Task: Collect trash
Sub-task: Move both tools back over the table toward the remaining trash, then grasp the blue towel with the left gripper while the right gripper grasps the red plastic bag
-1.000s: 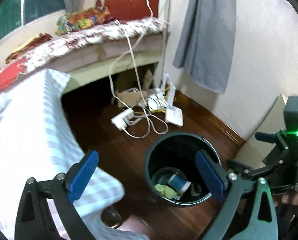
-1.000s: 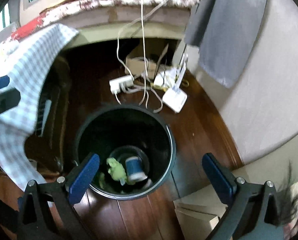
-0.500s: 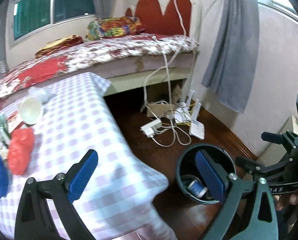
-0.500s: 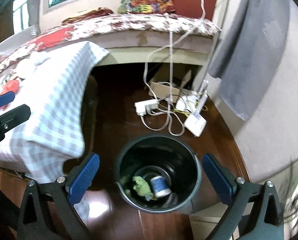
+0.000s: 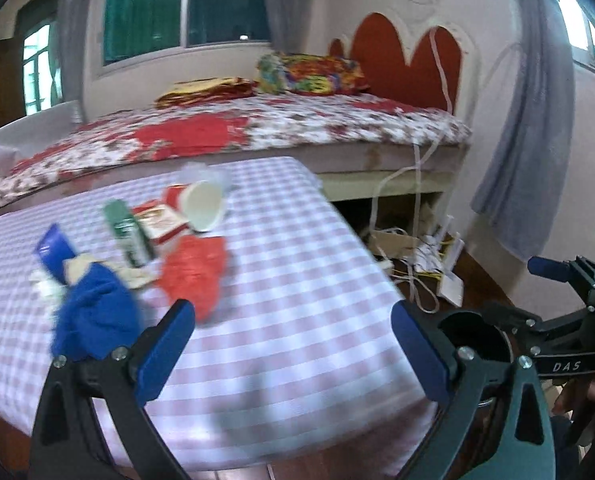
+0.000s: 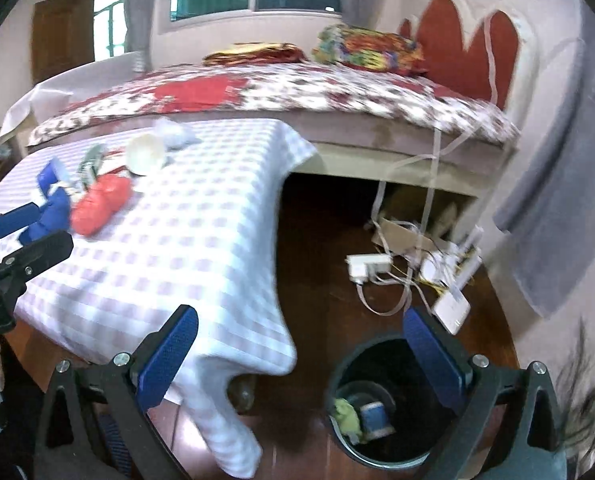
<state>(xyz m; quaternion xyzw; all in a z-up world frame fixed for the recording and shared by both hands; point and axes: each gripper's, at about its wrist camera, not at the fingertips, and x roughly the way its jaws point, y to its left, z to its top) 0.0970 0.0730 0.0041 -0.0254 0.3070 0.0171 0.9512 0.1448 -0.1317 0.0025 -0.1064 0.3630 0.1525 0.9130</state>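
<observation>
Trash lies on a pink-checked tablecloth [image 5: 297, 288]: a crumpled blue bag [image 5: 93, 316], a red bag [image 5: 193, 268], a green packet [image 5: 127, 236], a red-and-white carton [image 5: 159, 222], a white paper cup [image 5: 201, 204] on its side and a clear wrapper [image 5: 201, 172]. My left gripper [image 5: 293, 348] hovers open over the table's near edge, nothing between its fingers. My right gripper [image 6: 301, 356] is open and empty above the table corner. The dark bin [image 6: 381, 412] on the floor holds a green wad [image 6: 347, 416] and a blue-banded cup [image 6: 373, 416].
A bed with a floral cover [image 5: 257, 128] stands behind the table [image 6: 185, 216]. Cables, a power strip [image 6: 367, 266] and a white router [image 6: 451, 308] lie on the wooden floor by the wall. A grey curtain [image 5: 521, 140] hangs at right.
Both grippers have lifted away from the bin and swung left toward the table. The trash on the cloth has come into full view; the bin has slid low in both views.
</observation>
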